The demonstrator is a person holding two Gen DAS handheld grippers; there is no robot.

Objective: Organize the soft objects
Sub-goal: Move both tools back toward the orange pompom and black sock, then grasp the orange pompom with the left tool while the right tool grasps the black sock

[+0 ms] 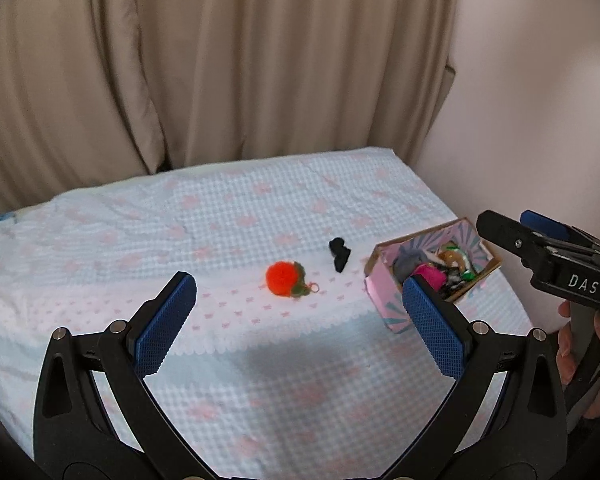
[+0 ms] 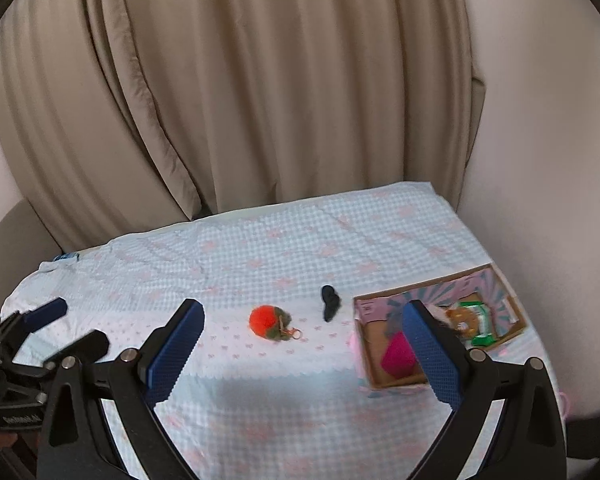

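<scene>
An orange plush ball (image 1: 285, 278) with a green top and key ring lies mid-table; it also shows in the right wrist view (image 2: 266, 320). A small black soft item (image 1: 339, 254) lies right of it, also in the right wrist view (image 2: 329, 301). A pink cardboard box (image 1: 384, 296) at the right holds several soft items; the box shows in the right wrist view (image 2: 366, 356) too. My left gripper (image 1: 300, 286) is open and empty above the near table. My right gripper (image 2: 304, 314) is open and empty, near the box.
A pale blue checked cloth (image 1: 220, 216) with pink flowers covers the table. Beige curtains (image 1: 228, 60) hang behind; a wall (image 2: 540, 140) stands right. The right gripper (image 1: 540, 248) shows in the left wrist view, the left gripper (image 2: 56, 328) in the right wrist view.
</scene>
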